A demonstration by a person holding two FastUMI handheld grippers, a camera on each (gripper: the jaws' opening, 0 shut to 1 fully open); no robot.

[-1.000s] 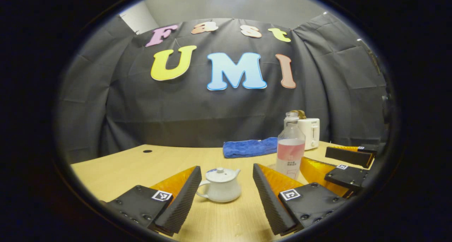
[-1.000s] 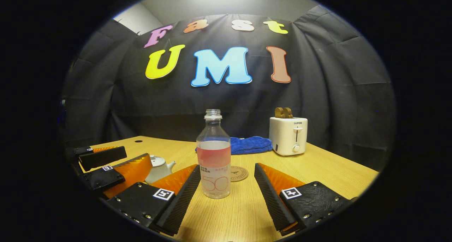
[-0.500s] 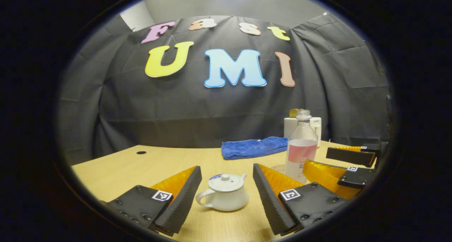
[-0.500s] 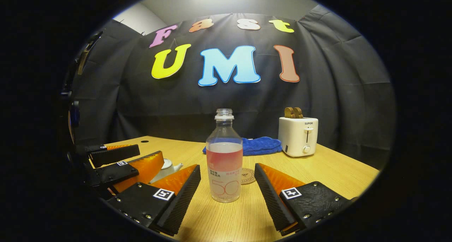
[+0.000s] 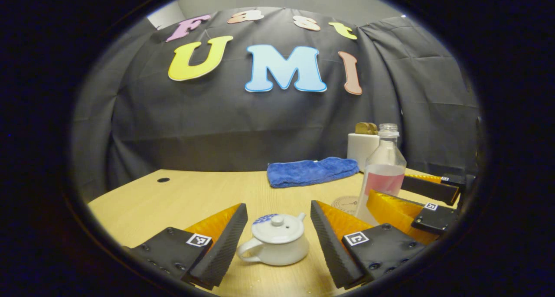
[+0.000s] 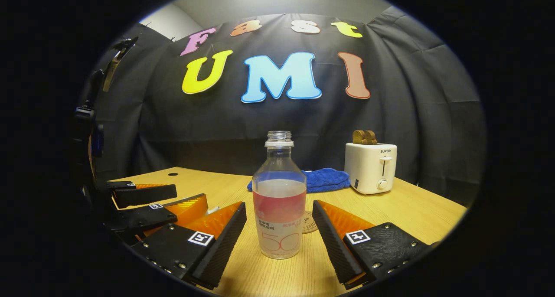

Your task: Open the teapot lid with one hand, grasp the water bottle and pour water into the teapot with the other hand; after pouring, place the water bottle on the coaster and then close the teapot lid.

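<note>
Left gripper (image 5: 277,245) jaws wide open w/ lidded teapot (image 5: 277,240) between, untouched. Right gripper (image 6: 279,245) likewise wide around water bottle (image 6: 279,210); the right gripper view shows toaster (image 6: 370,167) front, coaster (image 6: 308,222) behind bottle on bench (image 6: 412,210).

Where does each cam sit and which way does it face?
Left gripper view: rides the left hand-held gripper, looks low across the table at the teapot between its open fingers; the right hand-held gripper shows off to the right.
Right gripper view: rides the right hand-held gripper, faces the water bottle between its open fingers.
Shared: bottle, coaster, blue towel, toaster.
</note>
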